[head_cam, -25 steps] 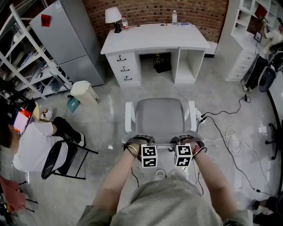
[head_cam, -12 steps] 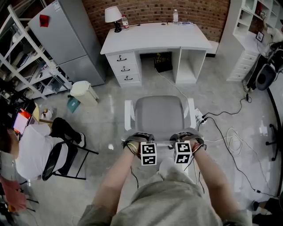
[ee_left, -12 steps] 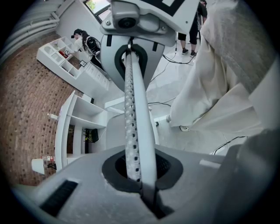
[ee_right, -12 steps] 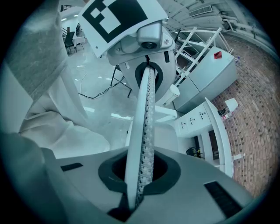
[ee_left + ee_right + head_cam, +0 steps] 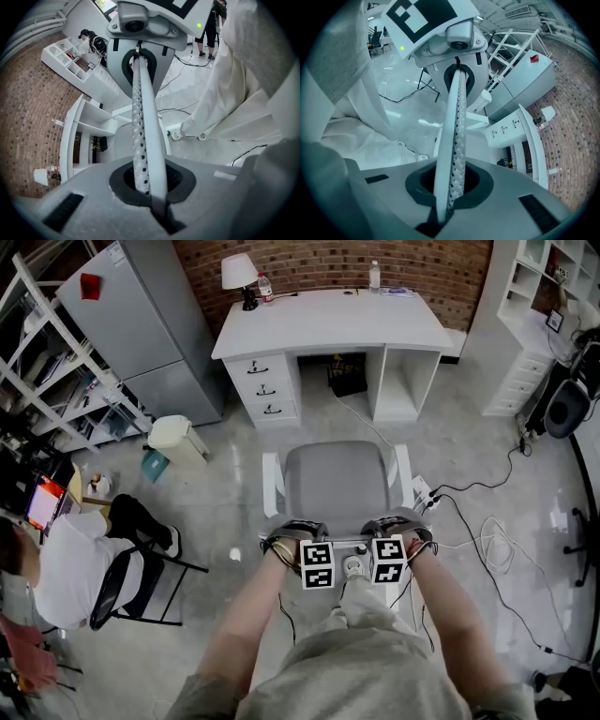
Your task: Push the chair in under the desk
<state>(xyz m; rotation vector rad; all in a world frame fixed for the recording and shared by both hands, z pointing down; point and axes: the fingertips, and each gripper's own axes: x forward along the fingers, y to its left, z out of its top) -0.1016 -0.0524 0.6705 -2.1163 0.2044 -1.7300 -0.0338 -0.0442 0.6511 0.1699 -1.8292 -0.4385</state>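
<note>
Now | chair (image 5: pixel 337 486) stands on the open floor (image 5: pixel 225 512), facing the desk (image 5: pixel 328 317) kneehole and well apart from it | your left gripper (image 5: pixel 138 75) and right gripper (image 5: pixel 460 84) sit side by side at its near edge | both claws pinched fully together, pad against pad.

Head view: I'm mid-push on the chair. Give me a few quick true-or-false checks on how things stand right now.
1. The chair is tucked under the desk. False: it stands on open floor, apart from the desk.
2. The left hand-held gripper and right hand-held gripper are both at the chair's back. True.
3. The left hand-held gripper's jaws are wide apart. False: they are together.
4. A lamp stands at the desk's left end. True.
5. The drawers are on the desk's right side. False: they are on its left in this view.
</note>
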